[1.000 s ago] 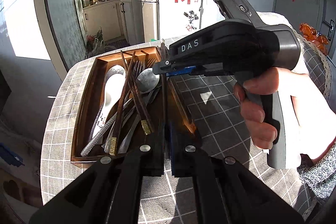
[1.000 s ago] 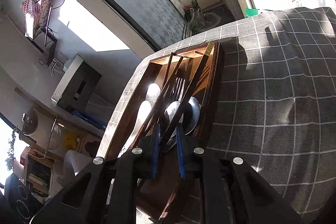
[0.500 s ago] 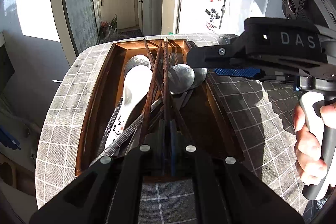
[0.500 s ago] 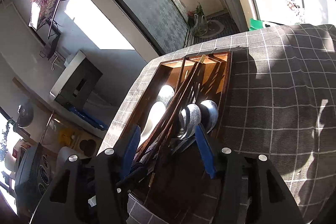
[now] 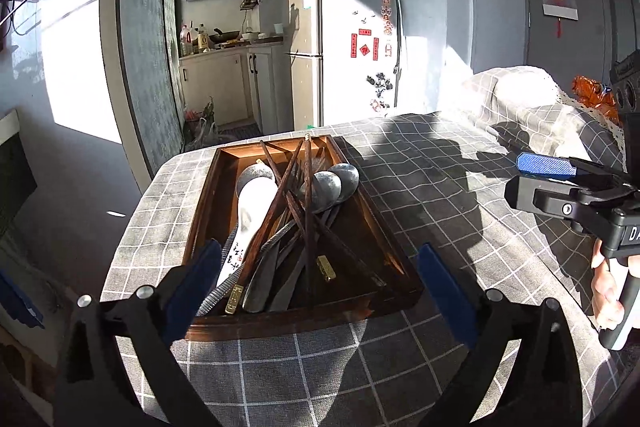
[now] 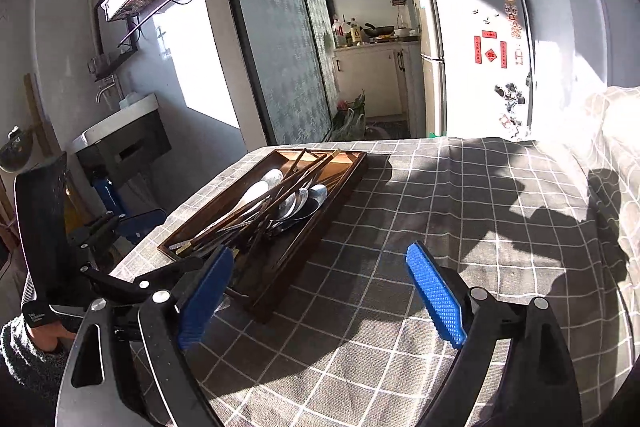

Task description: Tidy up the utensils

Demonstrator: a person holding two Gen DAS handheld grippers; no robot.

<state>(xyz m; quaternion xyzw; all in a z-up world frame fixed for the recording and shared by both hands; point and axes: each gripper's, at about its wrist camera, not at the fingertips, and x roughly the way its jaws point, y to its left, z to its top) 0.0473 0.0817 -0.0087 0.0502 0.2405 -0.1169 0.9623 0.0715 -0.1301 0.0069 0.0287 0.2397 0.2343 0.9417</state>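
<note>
Left wrist view: I had the left gripper (image 5: pixel 320 291) spread wide, its jaws just having opened, nothing gripped; the near end of the wooden tray (image 5: pixel 280 323) sat between the pads, untouched. Tray lay on the checked tablecloth (image 5: pixel 440 227), long axis running away from me. Chopsticks (image 5: pixel 306 195) and spoons (image 5: pixel 256 203) lay jumbled inside, mostly lengthwise, spoon bowls at the far end. Right gripper (image 6: pixel 320 303) also just opened wide, empty, over cloth beside the tray.
</note>
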